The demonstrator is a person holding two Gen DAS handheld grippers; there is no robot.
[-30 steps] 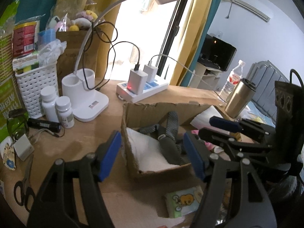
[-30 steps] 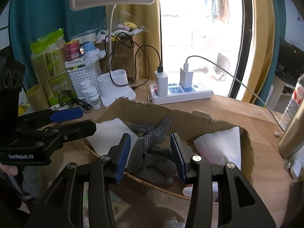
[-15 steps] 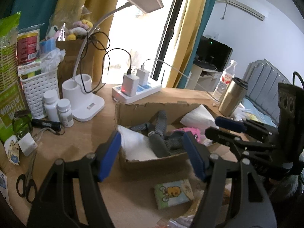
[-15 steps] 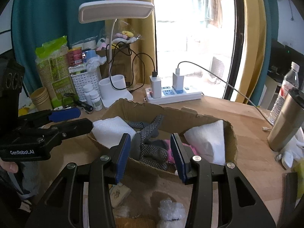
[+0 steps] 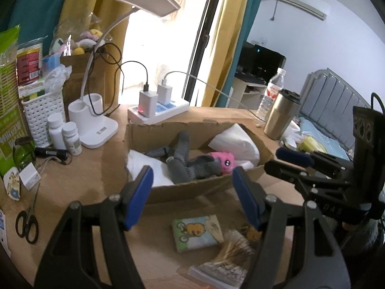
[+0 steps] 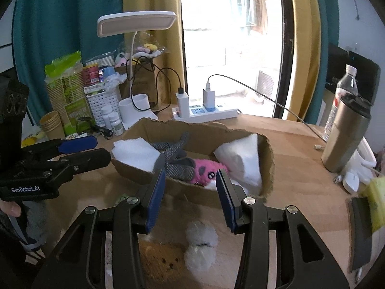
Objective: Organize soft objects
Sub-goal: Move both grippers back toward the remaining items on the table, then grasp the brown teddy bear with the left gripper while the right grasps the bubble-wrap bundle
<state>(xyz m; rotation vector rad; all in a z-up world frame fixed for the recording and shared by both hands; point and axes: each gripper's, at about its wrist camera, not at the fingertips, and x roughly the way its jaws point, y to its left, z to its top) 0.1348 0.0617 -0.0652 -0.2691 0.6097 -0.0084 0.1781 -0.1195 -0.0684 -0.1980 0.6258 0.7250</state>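
Note:
A torn cardboard box (image 5: pixel 192 190) (image 6: pixel 240 137) on the wooden table holds grey dotted gloves (image 5: pixel 182 161) (image 6: pixel 178 159), a pink plush toy (image 5: pixel 222 160) (image 6: pixel 204 168) and white folded cloths (image 5: pixel 237 142) (image 6: pixel 134 154). My left gripper (image 5: pixel 192 195) is open and empty, in front of the box. My right gripper (image 6: pixel 190 195) is open and empty, also short of the box's near wall. A white fluffy toy (image 6: pixel 201 245) lies on the table below the right gripper. A small tissue pack (image 5: pixel 196 233) lies below the left gripper.
A white desk lamp (image 5: pixel 93 122) (image 6: pixel 134 106), power strip with chargers (image 5: pixel 158 110) (image 6: pixel 204 110), pill bottles (image 5: pixel 63 137), white basket (image 5: pixel 43 115) and scissors (image 5: pixel 26 224) stand left and behind. A steel tumbler (image 5: pixel 281 115) (image 6: pixel 346 134) and water bottle (image 6: pixel 341 91) stand right.
Both grippers have pulled back and up from the box, empty. The pink plush toy and more of the near table have come into view.

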